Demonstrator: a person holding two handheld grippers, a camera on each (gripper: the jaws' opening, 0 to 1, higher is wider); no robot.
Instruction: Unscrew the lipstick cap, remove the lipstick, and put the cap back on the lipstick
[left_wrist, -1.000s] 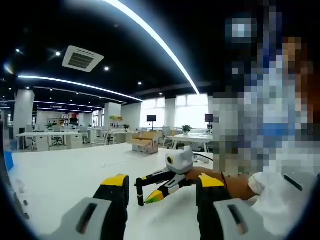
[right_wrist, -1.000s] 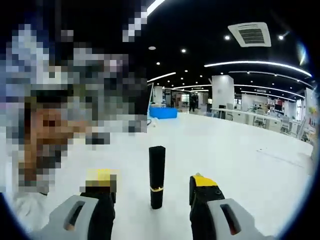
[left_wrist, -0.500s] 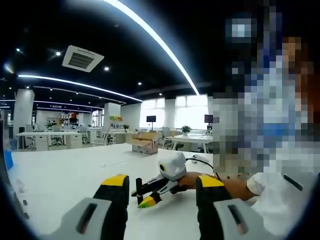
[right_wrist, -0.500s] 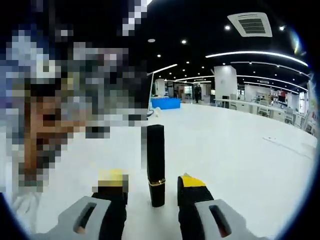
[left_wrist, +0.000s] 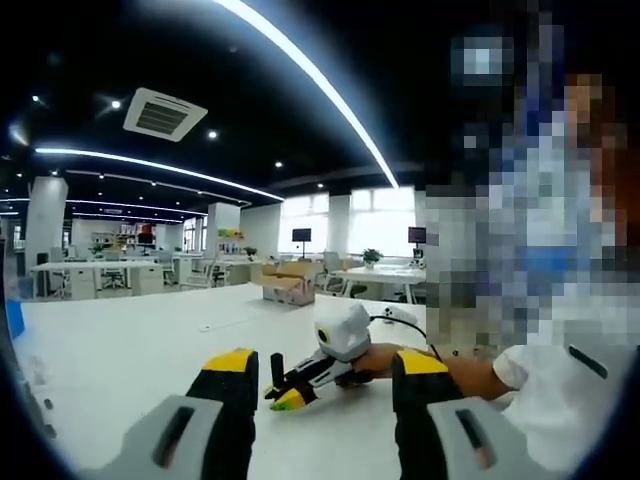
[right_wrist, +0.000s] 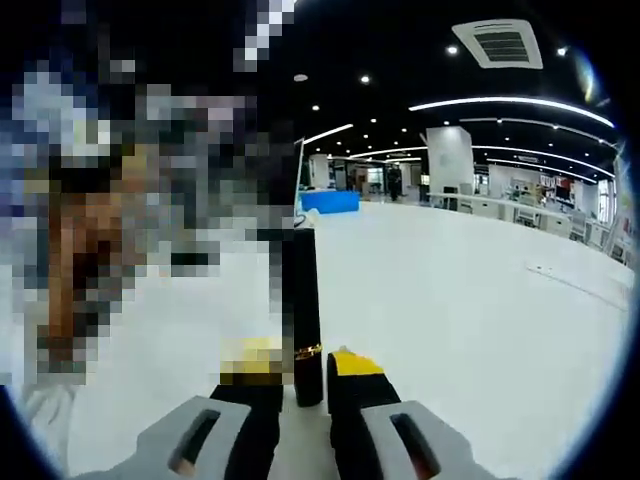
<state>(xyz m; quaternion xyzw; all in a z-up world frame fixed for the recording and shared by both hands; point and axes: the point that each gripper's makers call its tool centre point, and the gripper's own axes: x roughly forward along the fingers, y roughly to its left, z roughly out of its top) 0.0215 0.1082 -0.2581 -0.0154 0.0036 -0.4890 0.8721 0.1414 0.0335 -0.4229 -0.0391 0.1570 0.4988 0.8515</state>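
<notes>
1. The lipstick (right_wrist: 301, 310) stands upright on the white surface (right_wrist: 480, 330), between my right gripper's (right_wrist: 300, 368) yellow-tipped jaws. In the left gripper view it is a thin dark post (left_wrist: 277, 368) just ahead of the right gripper (left_wrist: 300, 385).

2. Handling, as I judge it: a small, light, rigid tube with a glossy black shell, so likely slippery and easy to tip. It should take a firm squeeze without damage.

3. Where to hold: the gold band (right_wrist: 307, 352) marks the seam. The base below it is the short part, the cap above it the long part. My right jaws sit at the band and base, which I think is the right spot, leaving the cap free for the other gripper.

4. Right jaws: nearly closed, pads against or just beside the tube's lower end. I cannot tell whether they are truly gripping it.

5. Left gripper (left_wrist: 325, 372): jaws wide apart, holding nothing, well back from the lipstick and aimed at it, low over the surface.

6. Right gripper pose: low, roughly level, approaching the tube side-on, with the person's hand (left_wrist: 385, 360) behind it.
</notes>
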